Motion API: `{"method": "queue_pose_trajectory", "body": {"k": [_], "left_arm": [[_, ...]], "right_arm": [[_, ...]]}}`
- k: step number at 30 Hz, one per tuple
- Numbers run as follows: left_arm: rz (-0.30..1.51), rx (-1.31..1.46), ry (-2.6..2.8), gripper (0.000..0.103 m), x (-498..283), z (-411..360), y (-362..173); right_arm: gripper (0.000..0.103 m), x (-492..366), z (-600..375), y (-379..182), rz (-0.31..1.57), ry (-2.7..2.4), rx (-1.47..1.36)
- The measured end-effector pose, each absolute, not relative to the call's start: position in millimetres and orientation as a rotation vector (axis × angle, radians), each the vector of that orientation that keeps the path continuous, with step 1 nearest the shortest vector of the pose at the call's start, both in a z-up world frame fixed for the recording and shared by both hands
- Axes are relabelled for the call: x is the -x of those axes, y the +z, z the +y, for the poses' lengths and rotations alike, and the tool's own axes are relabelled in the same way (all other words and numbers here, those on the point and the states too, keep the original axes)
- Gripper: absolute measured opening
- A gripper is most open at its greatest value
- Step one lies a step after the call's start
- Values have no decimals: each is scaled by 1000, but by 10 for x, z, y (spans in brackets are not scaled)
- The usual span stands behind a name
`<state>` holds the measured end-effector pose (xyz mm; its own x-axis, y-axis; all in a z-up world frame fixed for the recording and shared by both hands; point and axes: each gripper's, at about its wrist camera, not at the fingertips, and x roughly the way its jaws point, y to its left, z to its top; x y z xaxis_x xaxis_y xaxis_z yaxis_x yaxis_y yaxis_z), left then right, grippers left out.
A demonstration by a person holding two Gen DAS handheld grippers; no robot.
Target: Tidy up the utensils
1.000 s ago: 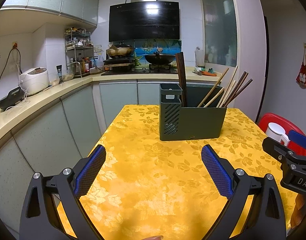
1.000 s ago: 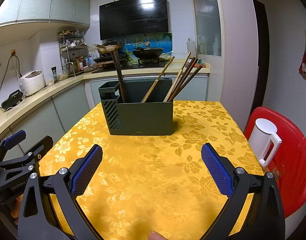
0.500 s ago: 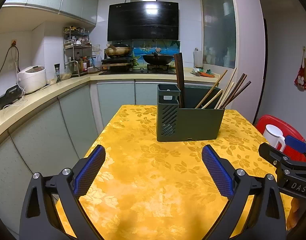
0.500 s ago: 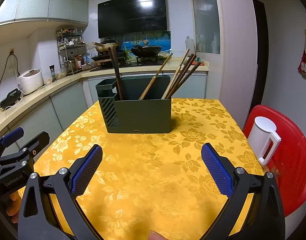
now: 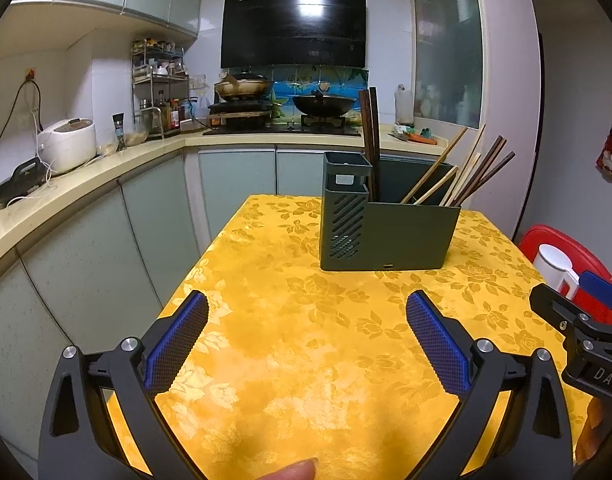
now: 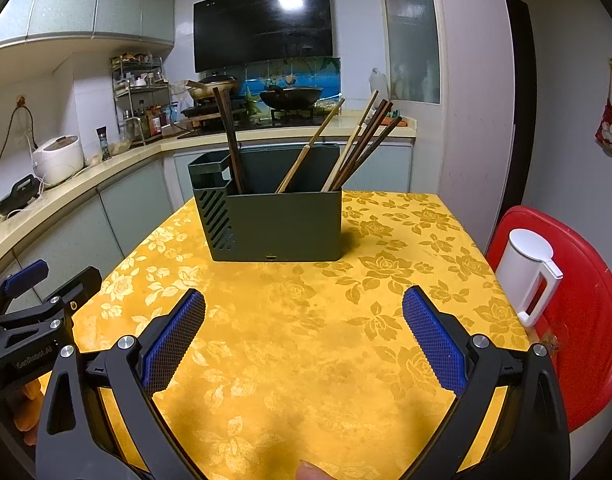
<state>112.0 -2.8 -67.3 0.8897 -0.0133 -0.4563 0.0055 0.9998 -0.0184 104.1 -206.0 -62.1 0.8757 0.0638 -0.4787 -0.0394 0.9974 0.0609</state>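
A dark green utensil holder [image 5: 386, 232] [image 6: 277, 224] stands on the yellow floral tablecloth [image 5: 306, 340] [image 6: 306, 320]. Dark chopsticks [image 5: 370, 136] [image 6: 230, 140] stand upright near its slotted left end. Several pale and dark chopsticks [image 5: 466, 176] [image 6: 358, 148] lean right in the wide compartment. My left gripper [image 5: 306, 320] is open, well short of the holder, with nothing between its blue pads. My right gripper [image 6: 303, 314] is open too, held near the table's near edge. Each gripper shows at the edge of the other's view.
A red round stool [image 6: 574, 312] with a white lidded jug [image 6: 526, 276] stands right of the table. A counter [image 5: 65, 200] with a rice cooker [image 5: 67, 144] runs along the left, with the stove and woks [image 5: 322, 106] behind. A fingertip [image 5: 289, 472] shows at the bottom.
Both grippers have drawn back from the holder, which now looks smaller and farther. The chopsticks and holder have not moved. Both grippers stay open.
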Motion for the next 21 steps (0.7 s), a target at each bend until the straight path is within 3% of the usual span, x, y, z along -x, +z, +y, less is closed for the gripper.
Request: {"method": "queue_pose_trajectory", "body": {"k": [9,21], "left_arm": [[508,8,-11,96,-1192,-26,-784],[690,-20,3,96,-1658,28,-1349]], "right_arm": [[96,-1062,-1957,-767,539,54,-31],[96,-777,-1758,-1559,681,11,-13]]}}
